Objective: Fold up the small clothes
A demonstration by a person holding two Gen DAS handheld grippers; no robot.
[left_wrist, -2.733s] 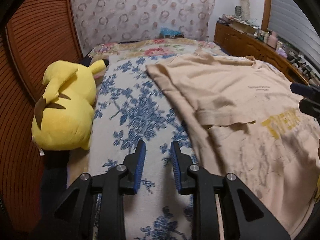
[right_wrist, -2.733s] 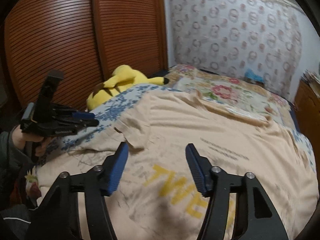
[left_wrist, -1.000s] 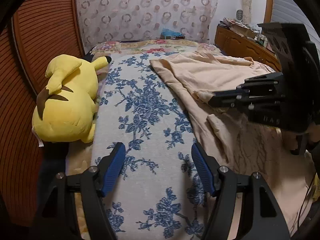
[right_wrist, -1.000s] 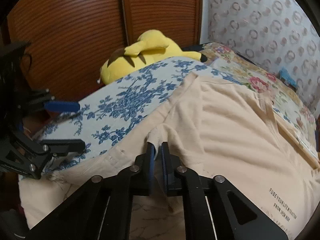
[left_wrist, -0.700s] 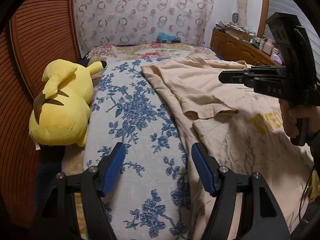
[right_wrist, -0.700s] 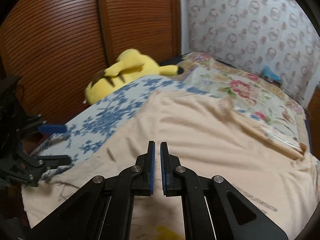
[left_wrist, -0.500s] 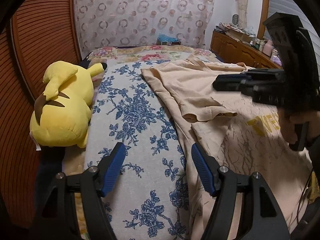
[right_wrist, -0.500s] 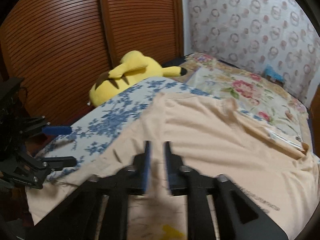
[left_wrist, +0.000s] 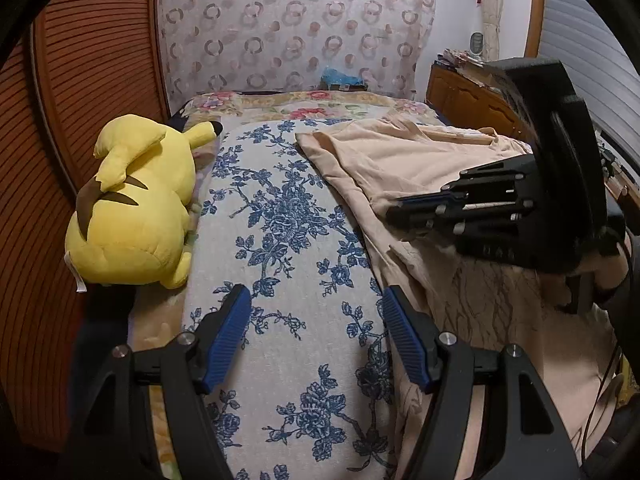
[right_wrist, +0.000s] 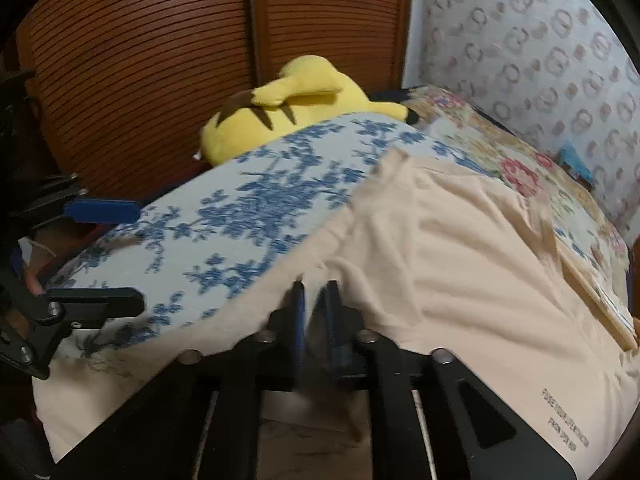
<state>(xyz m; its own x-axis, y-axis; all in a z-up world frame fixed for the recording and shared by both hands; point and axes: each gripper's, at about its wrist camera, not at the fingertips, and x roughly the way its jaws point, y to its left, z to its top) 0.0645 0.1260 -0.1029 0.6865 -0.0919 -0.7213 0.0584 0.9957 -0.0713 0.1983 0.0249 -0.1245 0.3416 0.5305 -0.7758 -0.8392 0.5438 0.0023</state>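
Note:
A beige T-shirt (left_wrist: 400, 160) (right_wrist: 460, 260) lies spread on the right half of the bed, with its near sleeve folded in over the body. My right gripper (left_wrist: 394, 210) (right_wrist: 314, 292) is low at that sleeve's hem. Its blue pads stand almost together and the cloth edge rises between them, though the wrist view is blurred. My left gripper (left_wrist: 316, 320) (right_wrist: 120, 258) hovers open over the blue-flowered sheet (left_wrist: 288, 216), left of the shirt's edge, with nothing between its fingers.
A yellow plush toy (left_wrist: 136, 208) (right_wrist: 288, 112) lies along the bed's left side against brown slatted doors (left_wrist: 80, 80). A wooden sideboard (left_wrist: 472, 96) with clutter on top runs along the right. A patterned headboard wall stands behind the bed. A hand holds the right gripper's handle.
A second ago the right gripper pinched the sleeve. It then rose clear with empty jaws, parted them a little, and has come back down onto the sleeve hem. The left gripper stayed put.

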